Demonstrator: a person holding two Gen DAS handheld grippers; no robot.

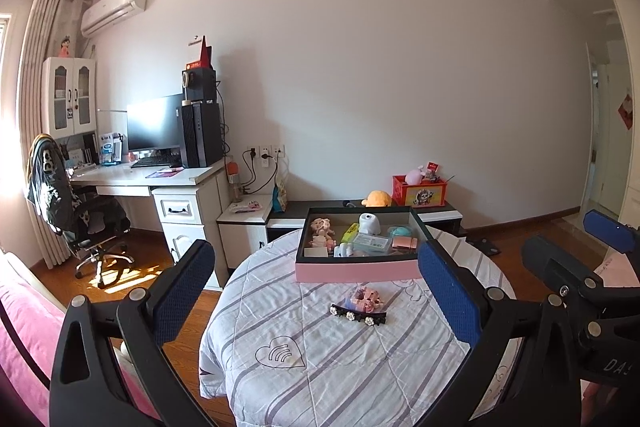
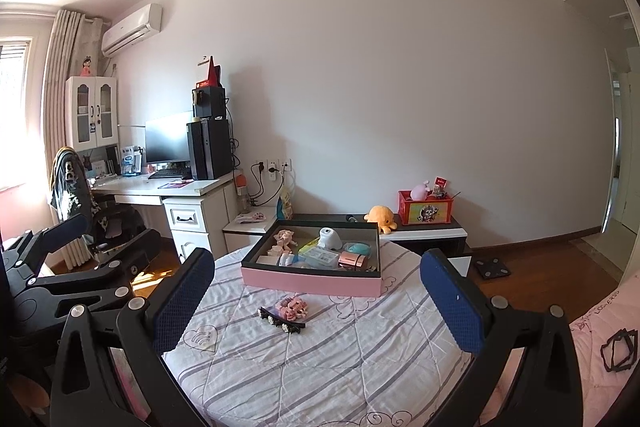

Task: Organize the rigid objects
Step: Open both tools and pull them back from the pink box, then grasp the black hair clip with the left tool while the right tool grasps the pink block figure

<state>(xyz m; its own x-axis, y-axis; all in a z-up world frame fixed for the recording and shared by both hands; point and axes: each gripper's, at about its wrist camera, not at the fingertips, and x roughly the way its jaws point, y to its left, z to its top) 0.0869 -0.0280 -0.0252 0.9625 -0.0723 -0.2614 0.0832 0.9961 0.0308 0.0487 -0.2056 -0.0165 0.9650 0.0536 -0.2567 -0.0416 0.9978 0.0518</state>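
Both jaws spread, empty; we see black hair clip [image 1: 358, 313] dead ahead, mid-tabletop, long axis crosswise; left gripper [image 1: 320, 291] nearer.

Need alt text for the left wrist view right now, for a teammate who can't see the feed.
The open left gripper hovers empty over a striped quilt, framing a pink toy and a black hair clip lying in front of a pink box of small items. The right gripper shows at the right edge; a desk stands behind.
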